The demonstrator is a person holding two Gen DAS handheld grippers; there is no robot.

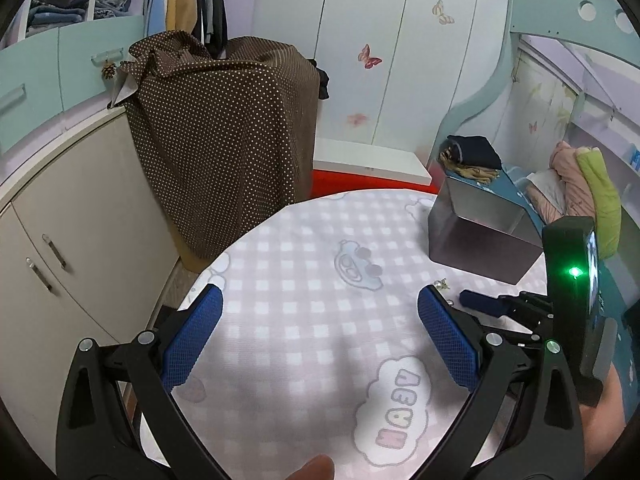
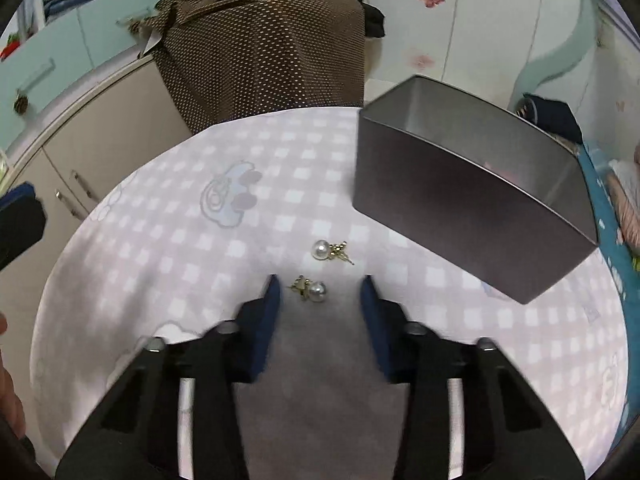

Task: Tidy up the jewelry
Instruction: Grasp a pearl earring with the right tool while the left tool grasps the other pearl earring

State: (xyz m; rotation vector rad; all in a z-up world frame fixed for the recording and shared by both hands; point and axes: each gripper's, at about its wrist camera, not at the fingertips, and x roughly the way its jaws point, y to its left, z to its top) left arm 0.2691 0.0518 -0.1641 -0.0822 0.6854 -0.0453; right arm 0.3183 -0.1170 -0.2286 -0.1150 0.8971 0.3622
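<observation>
Two pearl earrings with gold fittings lie on the pink checked tablecloth (image 2: 168,240). The near earring (image 2: 313,289) sits between the tips of my right gripper (image 2: 320,292), which is open and low over the cloth. The far earring (image 2: 329,251) lies just beyond it. An open grey metal tin (image 2: 460,200) stands to the right; what it holds is hidden. My left gripper (image 1: 320,308) is open and empty over the cloth. In the left wrist view the tin (image 1: 480,240) is at the right, an earring (image 1: 442,285) peeks past my right finger, and the right gripper (image 1: 480,302) is beside it.
A box draped in brown dotted cloth (image 2: 260,48) stands behind the round table. Beige cabinets (image 1: 60,240) are at the left, white wardrobe doors (image 1: 380,60) behind, and a bed with bedding (image 1: 568,184) at the right.
</observation>
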